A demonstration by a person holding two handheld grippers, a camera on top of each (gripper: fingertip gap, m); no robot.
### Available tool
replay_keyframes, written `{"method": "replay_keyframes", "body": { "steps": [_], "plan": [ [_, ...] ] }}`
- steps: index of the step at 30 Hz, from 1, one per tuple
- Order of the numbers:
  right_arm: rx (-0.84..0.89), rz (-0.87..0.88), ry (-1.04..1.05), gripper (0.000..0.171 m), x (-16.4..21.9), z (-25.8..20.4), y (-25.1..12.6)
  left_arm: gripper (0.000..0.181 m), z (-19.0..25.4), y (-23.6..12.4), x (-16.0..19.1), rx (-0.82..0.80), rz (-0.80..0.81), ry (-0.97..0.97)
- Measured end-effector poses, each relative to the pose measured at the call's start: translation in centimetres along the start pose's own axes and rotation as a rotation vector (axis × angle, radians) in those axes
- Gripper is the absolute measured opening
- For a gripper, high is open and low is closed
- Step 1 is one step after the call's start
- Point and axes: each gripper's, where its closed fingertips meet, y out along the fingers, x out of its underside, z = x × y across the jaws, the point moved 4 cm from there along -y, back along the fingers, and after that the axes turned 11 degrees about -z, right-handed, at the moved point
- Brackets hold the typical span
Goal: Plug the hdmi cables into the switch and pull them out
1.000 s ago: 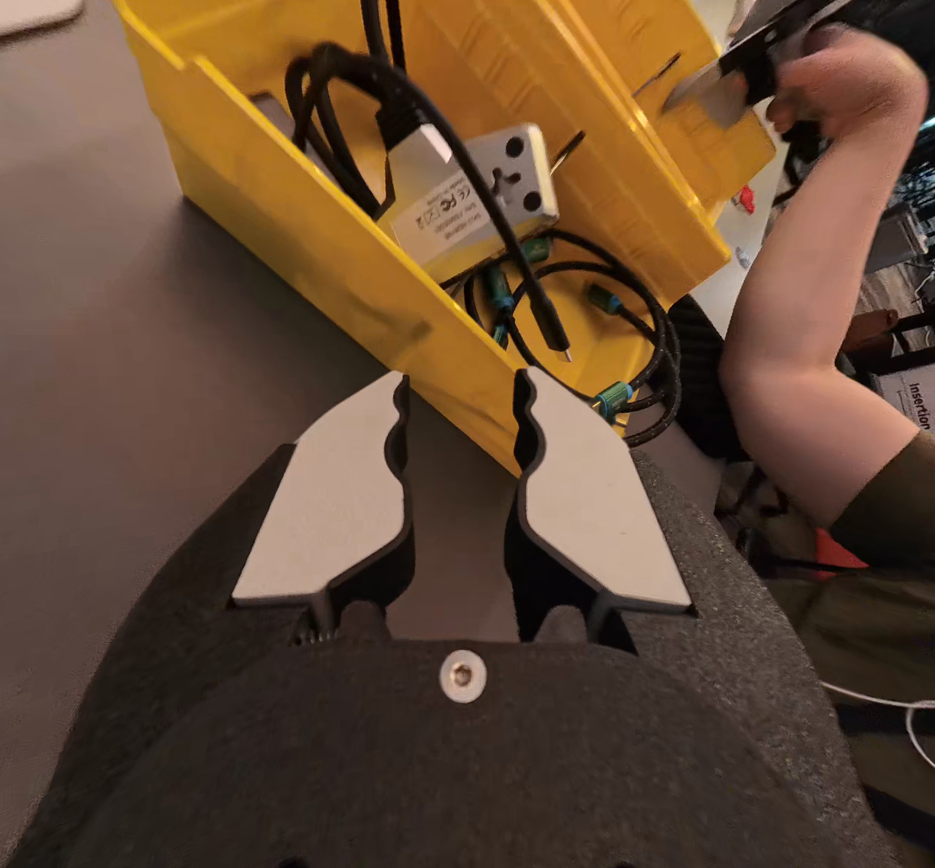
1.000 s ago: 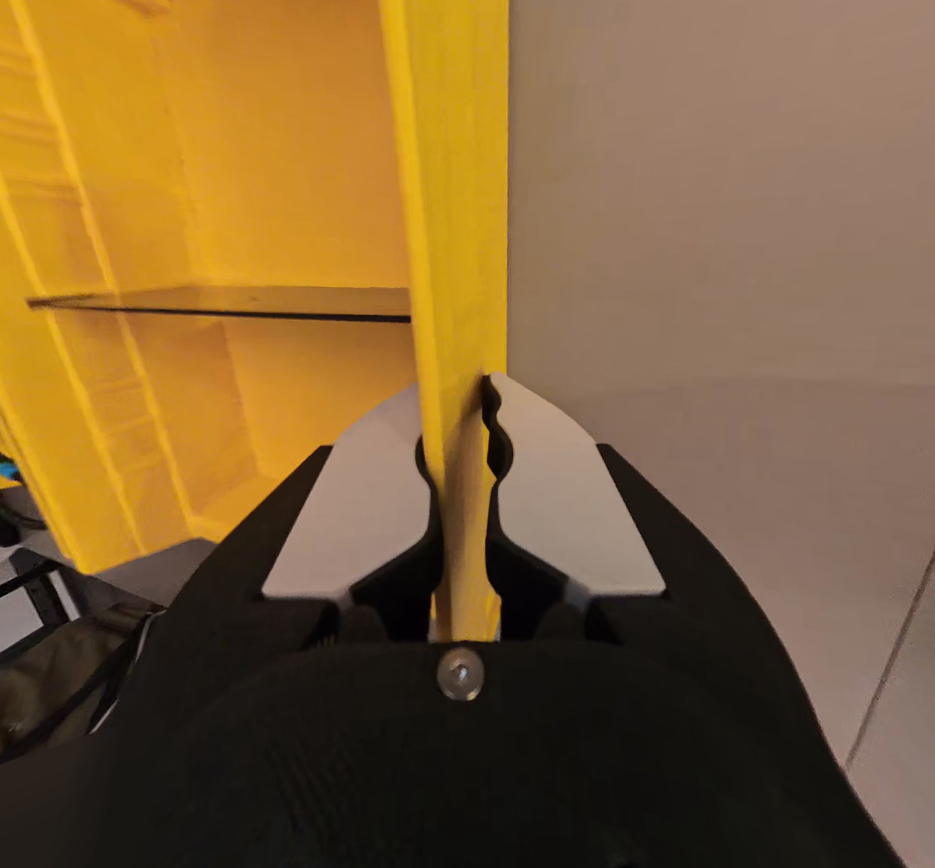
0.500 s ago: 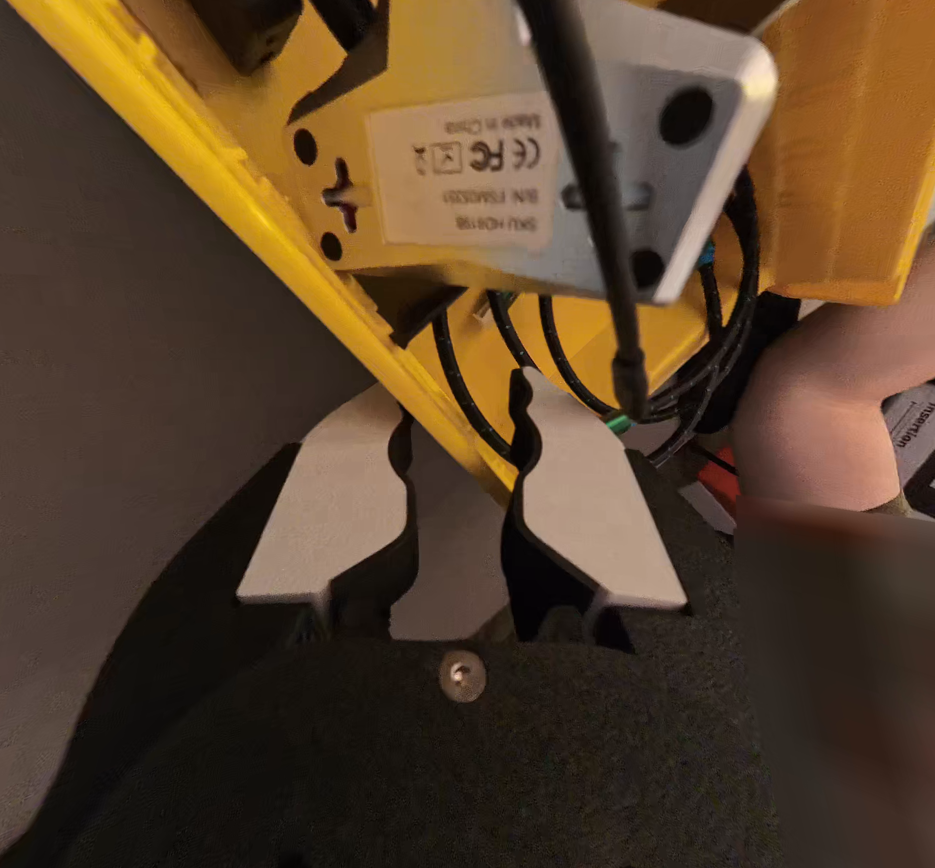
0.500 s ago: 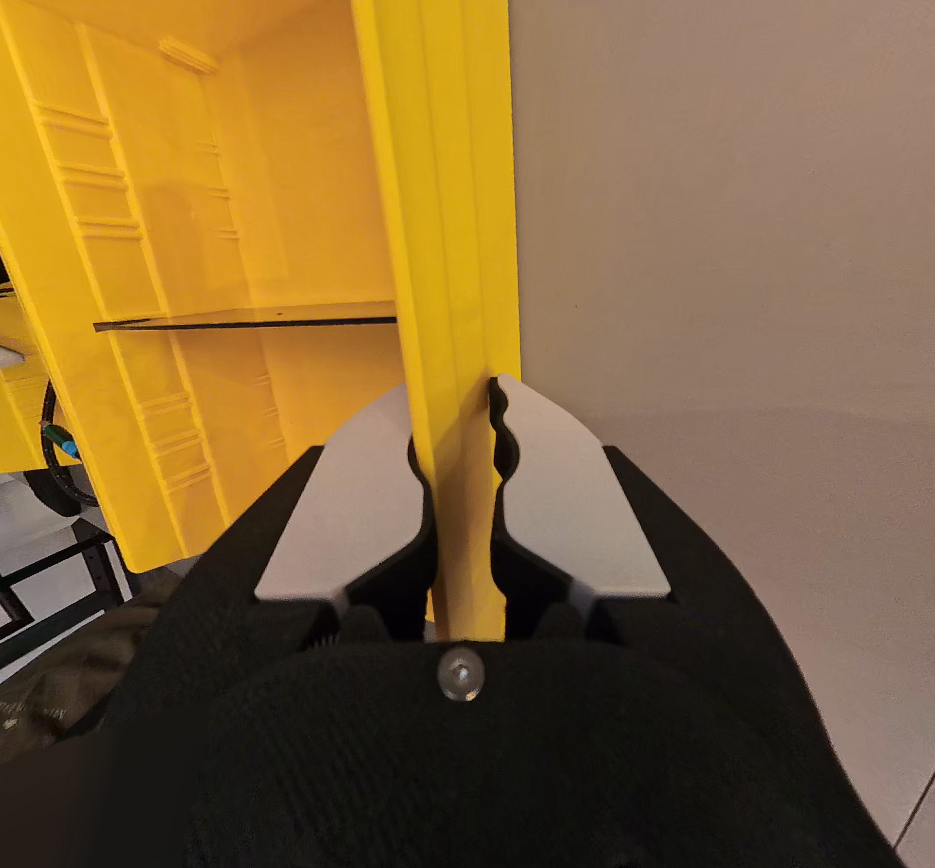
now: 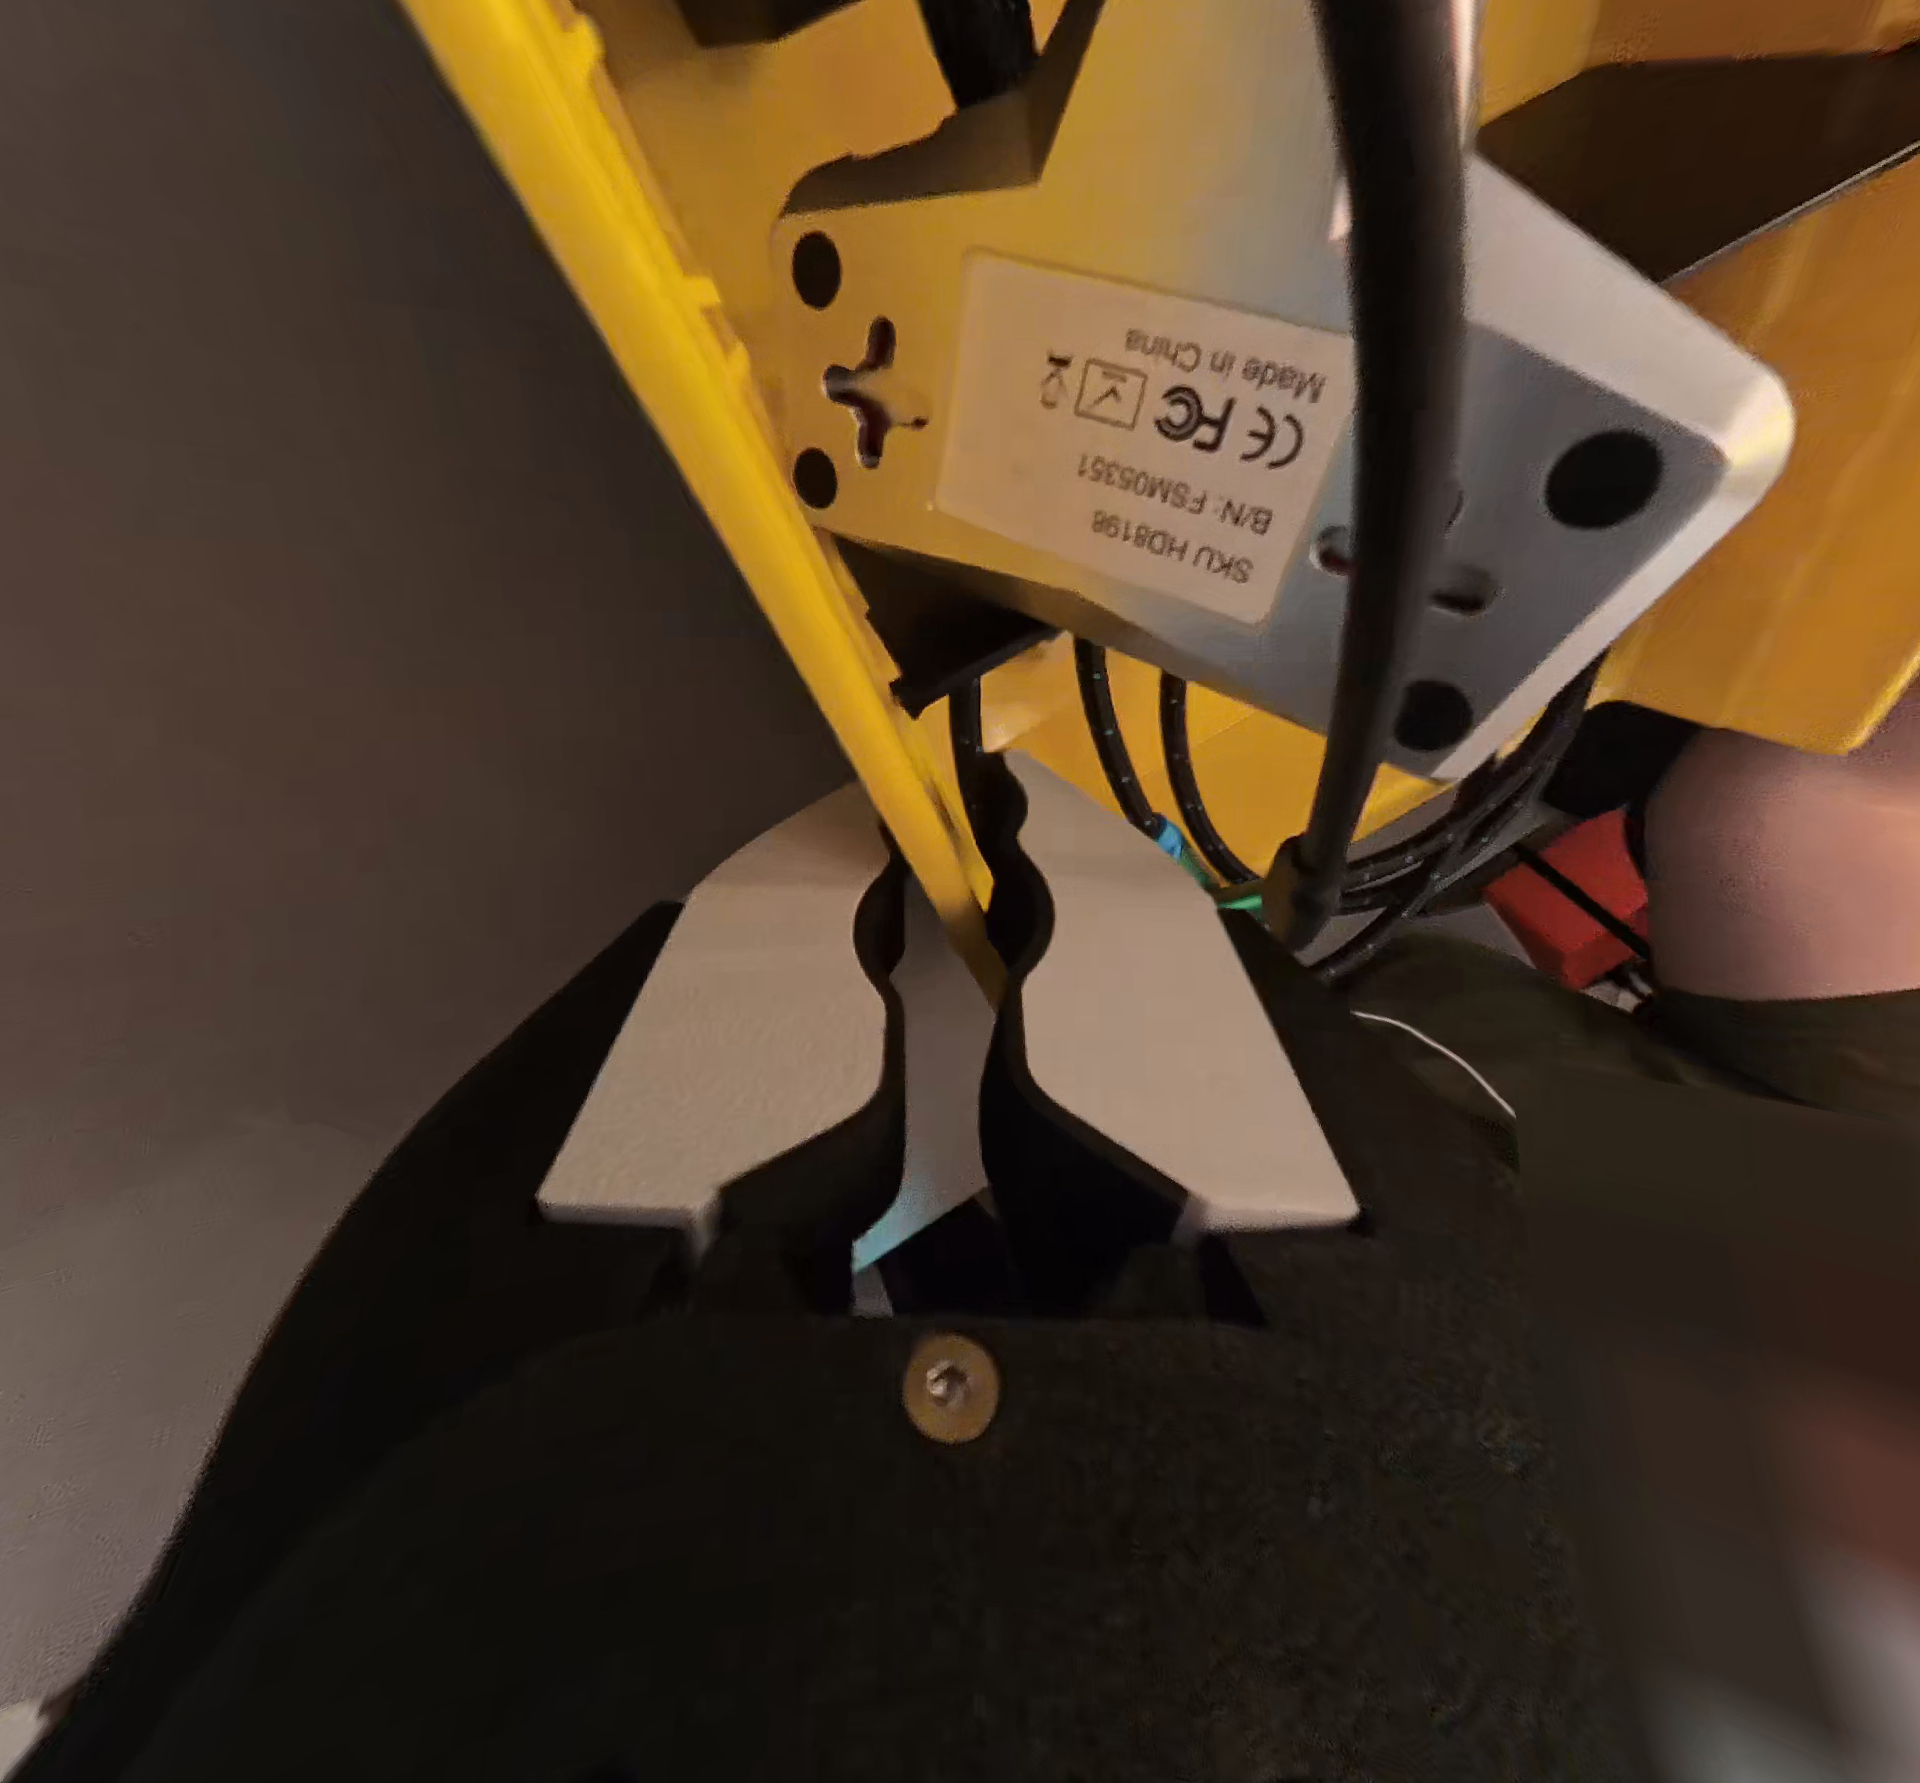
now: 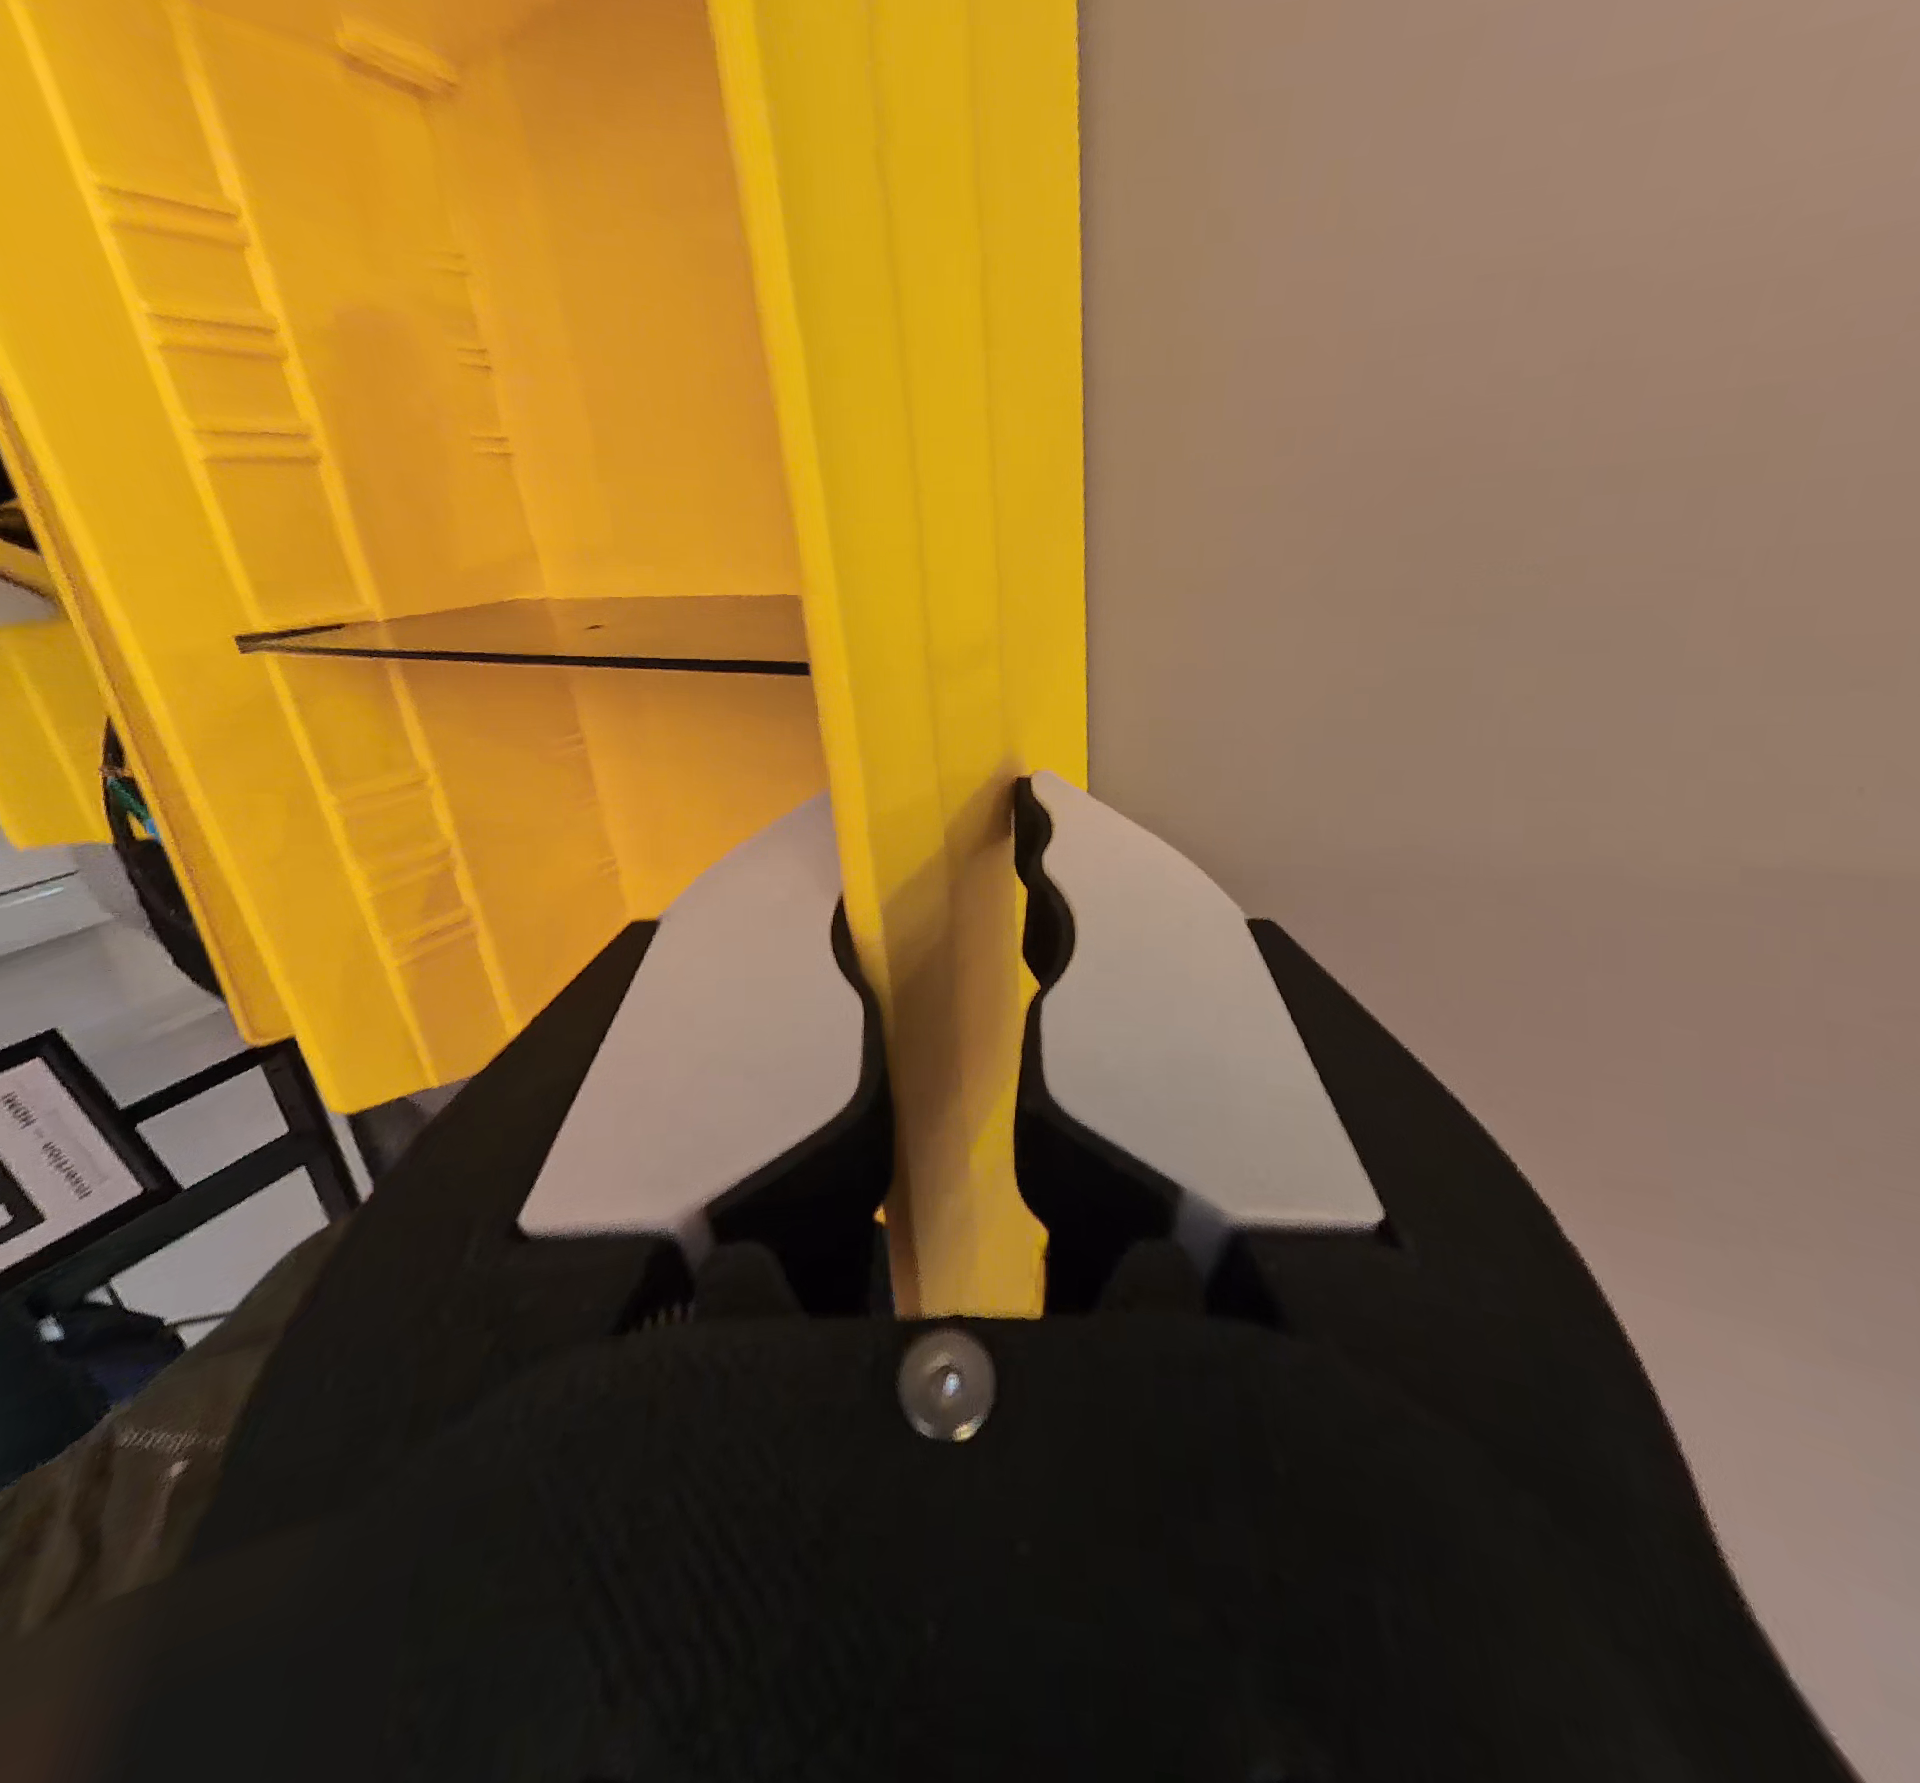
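**Both tongs clamped on the yellow bin's walls**

The left tongs (image 5: 951,860) were closed on the thin edge of the bin (image 5: 582,206), whose yellow wall ran between the two pale fingers (image 5: 769,1027). The bin sat tilted steeply against the grey surface (image 5: 260,590). Inside it, just beyond the tongs, lay the switch (image 5: 1507,445), a silver box turned underside up, with a white label (image 5: 1132,434) and round holes at its corners. One corner rested near the gripped wall. A thick black cable (image 5: 1392,383) crossed over the switch, its end hanging just past the lower edge. Thinner black cables (image 5: 1143,757) with green and blue bands looped under the switch at the bin's open end. Whether any plug sat in a port could not be told. A red block (image 5: 1569,902) and part of a person's arm (image 5: 1787,881) showed at the right.

The right tongs (image 6: 940,886) were clenched on another wall of the bin (image 6: 914,331), the yellow rim filling the gap between the fingers (image 6: 1164,1037). A thin dark divider (image 6: 540,637) crossed the bin's interior to the left. The pale surface (image 6: 1507,486) lay to the right of that wall.
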Motion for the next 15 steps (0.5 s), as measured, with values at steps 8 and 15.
{"method": "replay_keyframes", "body": {
  "steps": [8, 15],
  "plan": [
    [0.094, -0.065, 0.011, 0.015, -2.0, -3.7, 2.0, 0.008, -11.4, -2.9, 6.7, -0.076, 0.065, -0.122],
    [0.191, -0.129, -0.013, 0.01, -1.7, -4.6, 2.7, 0.004, -21.1, -5.0, 12.9, -0.172, 0.159, -0.273]
  ]
}}
